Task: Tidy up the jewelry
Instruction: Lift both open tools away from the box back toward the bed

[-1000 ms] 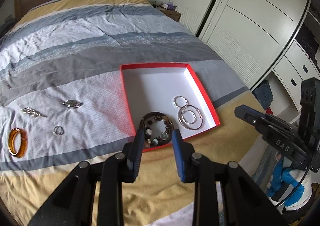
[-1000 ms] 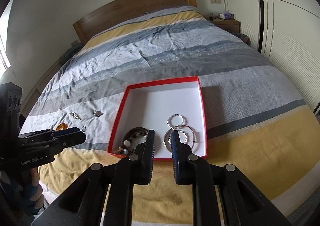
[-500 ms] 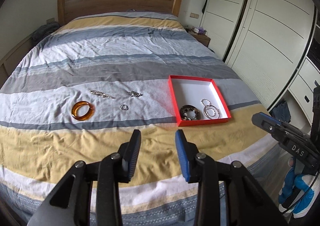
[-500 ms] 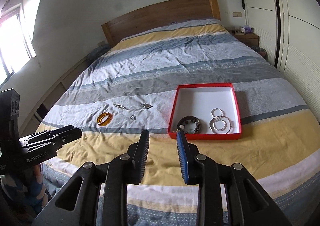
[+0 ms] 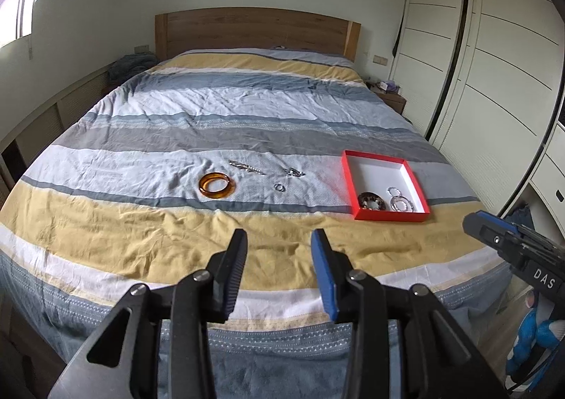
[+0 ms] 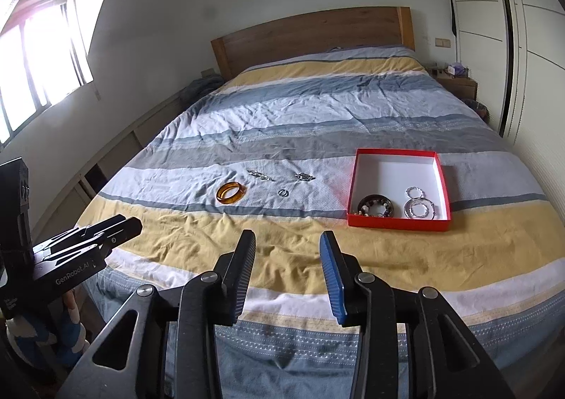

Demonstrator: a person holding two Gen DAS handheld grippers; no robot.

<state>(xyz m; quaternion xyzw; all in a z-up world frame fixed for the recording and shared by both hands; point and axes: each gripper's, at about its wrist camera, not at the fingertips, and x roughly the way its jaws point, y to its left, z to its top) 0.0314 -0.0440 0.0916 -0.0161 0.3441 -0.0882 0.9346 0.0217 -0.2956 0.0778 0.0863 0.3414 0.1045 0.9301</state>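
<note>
A red box (image 5: 347, 180) (image 6: 399, 223) with a white floor lies on the striped bed and holds a dark beaded bracelet (image 5: 370, 201) (image 6: 375, 206) and silver rings (image 5: 402, 203) (image 6: 419, 208). On the cover to its left lie an amber bangle (image 5: 216, 184) (image 6: 231, 192), a small ring (image 5: 279, 187) (image 6: 283, 192), a silver chain piece (image 5: 246, 166) (image 6: 260, 175) and a silver clasp piece (image 5: 293, 171) (image 6: 304, 177). My left gripper (image 5: 279, 243) and right gripper (image 6: 287, 245) are both open, empty, and held back beyond the bed's foot edge.
The wooden headboard (image 5: 257, 31) is at the far end. White wardrobe doors (image 5: 494, 63) run along the right. A nightstand (image 6: 457, 84) stands at the far right and a window (image 6: 42, 56) on the left wall. The right gripper (image 5: 515, 250) shows in the left wrist view.
Both grippers have pulled back and up from the red box to beyond the bed's foot edge. Both jaws have opened wider. The jewelry has not moved.
</note>
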